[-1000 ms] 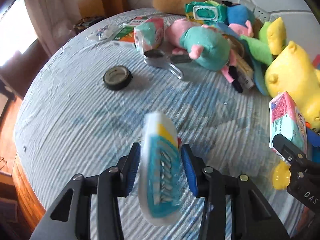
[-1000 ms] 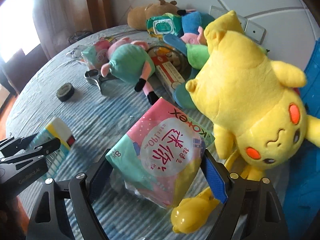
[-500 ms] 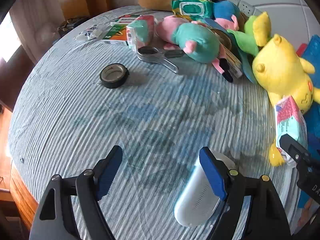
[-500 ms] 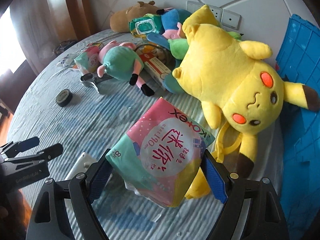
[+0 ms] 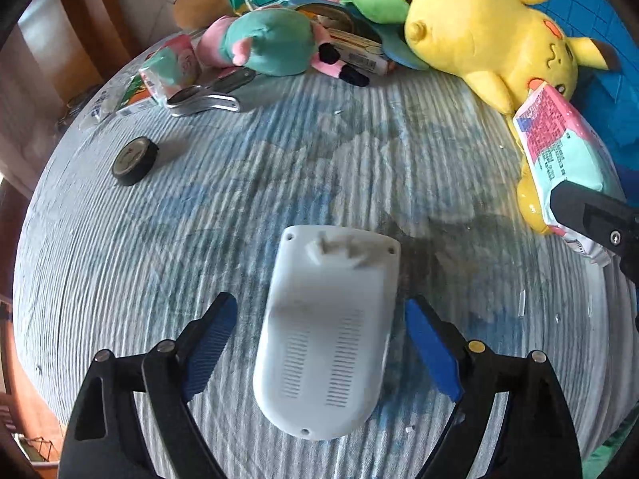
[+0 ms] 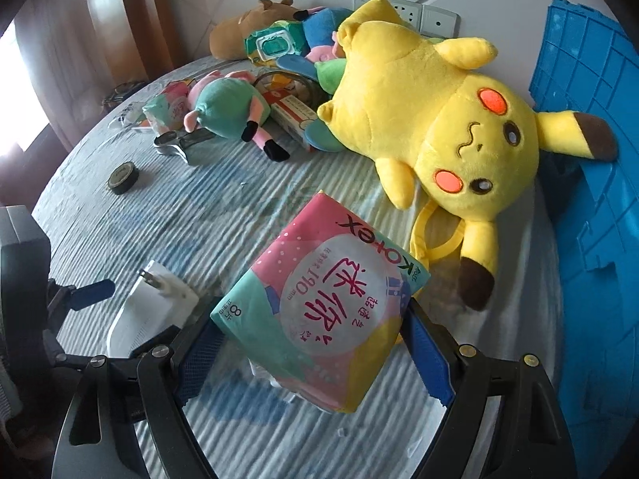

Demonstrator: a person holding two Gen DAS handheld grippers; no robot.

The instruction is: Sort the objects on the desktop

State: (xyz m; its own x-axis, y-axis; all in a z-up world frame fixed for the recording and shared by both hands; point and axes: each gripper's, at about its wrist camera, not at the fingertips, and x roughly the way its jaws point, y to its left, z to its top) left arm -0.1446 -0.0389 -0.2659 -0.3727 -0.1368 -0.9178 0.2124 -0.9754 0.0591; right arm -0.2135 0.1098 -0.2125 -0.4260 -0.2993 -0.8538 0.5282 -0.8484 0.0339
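Observation:
A white plug-in device lies back-up on the striped blue tablecloth, its plug prongs pointing away from me. My left gripper straddles it with its jaws opening, and the blue pads stand clear of both its sides. The same device shows at the lower left of the right wrist view. My right gripper is shut on a pink and teal pad pack, held just above the cloth. In the left wrist view that pack hangs at the right edge.
A big yellow plush lies beside a blue plastic crate on the right. At the back are a pig plush, a wipes pack, a small pad pack and metal scissors. A black tape roll sits left.
The left gripper was shut on the device, held on edge; its jaws have spread and the device now lies flat, back-up, on the cloth. The right gripper carried the pack nearer the yellow plush and crate.

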